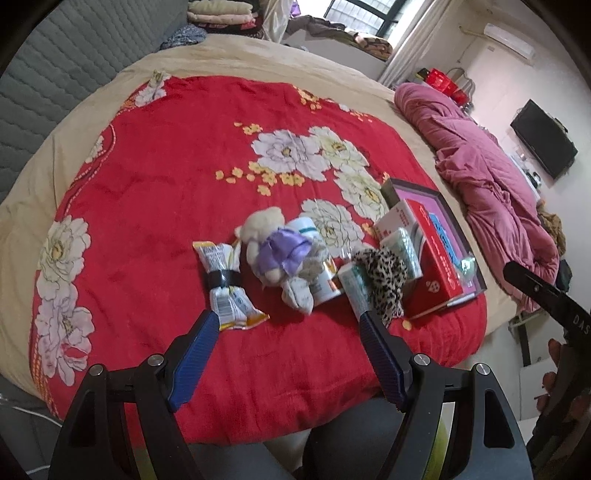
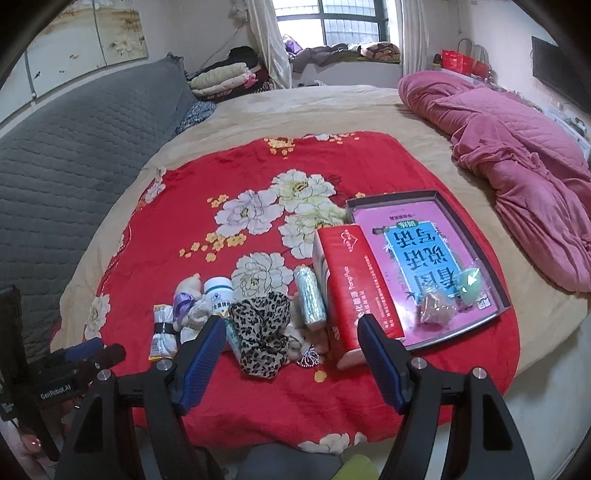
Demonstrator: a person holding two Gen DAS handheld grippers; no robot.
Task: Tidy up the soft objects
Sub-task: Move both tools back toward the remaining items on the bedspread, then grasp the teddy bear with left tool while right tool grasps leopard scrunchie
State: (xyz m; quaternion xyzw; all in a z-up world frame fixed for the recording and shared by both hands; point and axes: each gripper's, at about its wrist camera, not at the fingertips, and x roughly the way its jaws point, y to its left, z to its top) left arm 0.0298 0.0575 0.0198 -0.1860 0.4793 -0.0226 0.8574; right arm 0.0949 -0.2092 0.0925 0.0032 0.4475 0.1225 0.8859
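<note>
Soft window [image 2: 347,26] daylight, fisheye-warped edges

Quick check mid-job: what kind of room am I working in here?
Almost certainly a home bedroom. You are working over a large bed with a red floral blanket spread on it, a crumpled pink quilt along one side and folded bedding stacked near the window.

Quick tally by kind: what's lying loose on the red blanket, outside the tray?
Plush toys: 1
Leopard cloths: 1
Bottles: 1
Tissue packs: 2
Snack bundles: 1
Red boxes: 1
Total: 7
</note>
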